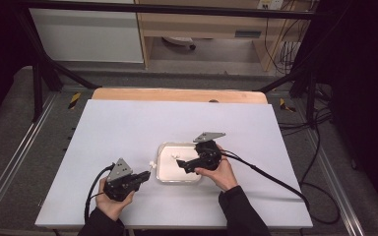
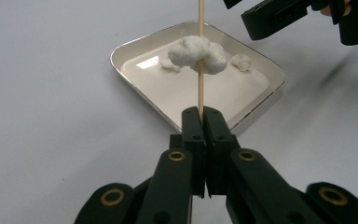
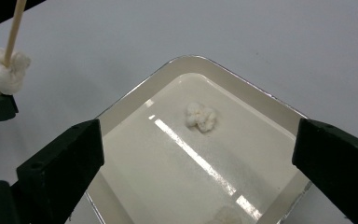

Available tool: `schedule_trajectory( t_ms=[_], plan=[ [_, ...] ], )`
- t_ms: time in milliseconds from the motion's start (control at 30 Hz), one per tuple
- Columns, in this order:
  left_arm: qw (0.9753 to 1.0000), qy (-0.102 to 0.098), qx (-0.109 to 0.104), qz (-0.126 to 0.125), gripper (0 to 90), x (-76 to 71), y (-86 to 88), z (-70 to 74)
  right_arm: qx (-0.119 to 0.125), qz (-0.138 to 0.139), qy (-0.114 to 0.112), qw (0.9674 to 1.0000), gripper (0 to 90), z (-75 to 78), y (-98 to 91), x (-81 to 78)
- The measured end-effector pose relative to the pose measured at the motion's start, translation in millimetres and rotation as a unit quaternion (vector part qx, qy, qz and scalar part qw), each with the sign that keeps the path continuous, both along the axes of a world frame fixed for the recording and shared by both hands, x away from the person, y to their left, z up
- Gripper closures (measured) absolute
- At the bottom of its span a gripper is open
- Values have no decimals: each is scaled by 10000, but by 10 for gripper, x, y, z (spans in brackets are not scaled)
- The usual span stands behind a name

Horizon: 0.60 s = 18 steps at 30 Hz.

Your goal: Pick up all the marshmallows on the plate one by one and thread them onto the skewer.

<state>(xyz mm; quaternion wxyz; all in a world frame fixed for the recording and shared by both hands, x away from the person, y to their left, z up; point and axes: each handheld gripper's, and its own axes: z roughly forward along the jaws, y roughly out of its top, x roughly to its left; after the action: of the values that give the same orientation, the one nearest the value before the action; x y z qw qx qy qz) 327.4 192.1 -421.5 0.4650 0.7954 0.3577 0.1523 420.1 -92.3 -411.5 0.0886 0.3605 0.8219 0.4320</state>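
**Cotton on a stick, with one tuft left in the tray**

Cotton wad [image 2: 199,54] sits skewered partway along a thin wooden stick [image 2: 200,88], and the left hand-held gripper [image 2: 200,116] has its jaws clamped together on the stick's lower end, just beside the near-left edge of the white tray [image 2: 261,100]. The right hand-held gripper [image 3: 196,154] hangs over the tray with its jaws wide apart and nothing between them; a small cotton tuft [image 3: 201,116] lies on the tray floor ahead of it, on the bench [image 1: 128,128].

The likely troubles: the loose wad could slide off if the stick tips or gets knocked. Closing on the tuft too shallow might pinch only a few fibres, or shove the light tray sideways.
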Motion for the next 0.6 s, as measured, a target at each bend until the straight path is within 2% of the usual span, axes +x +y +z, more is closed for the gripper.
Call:
schedule_trajectory(
  t_ms=[333, 433, 600],
  plan=[
    [10000, 11, 22, -21, 887, 8, 4, 1, -157, -30, -27, 9999, 35, -34, 195, 170],
    [10000, 18, 24, -18, 887, 10, 2, 0, -260, -42, -24, 9996, 44, -40, 256, 217],
    [10000, 12, 6, -9, 887, 14, 4, -2, -298, -38, -17, 9995, 76, -68, 324, 291]
  ],
)
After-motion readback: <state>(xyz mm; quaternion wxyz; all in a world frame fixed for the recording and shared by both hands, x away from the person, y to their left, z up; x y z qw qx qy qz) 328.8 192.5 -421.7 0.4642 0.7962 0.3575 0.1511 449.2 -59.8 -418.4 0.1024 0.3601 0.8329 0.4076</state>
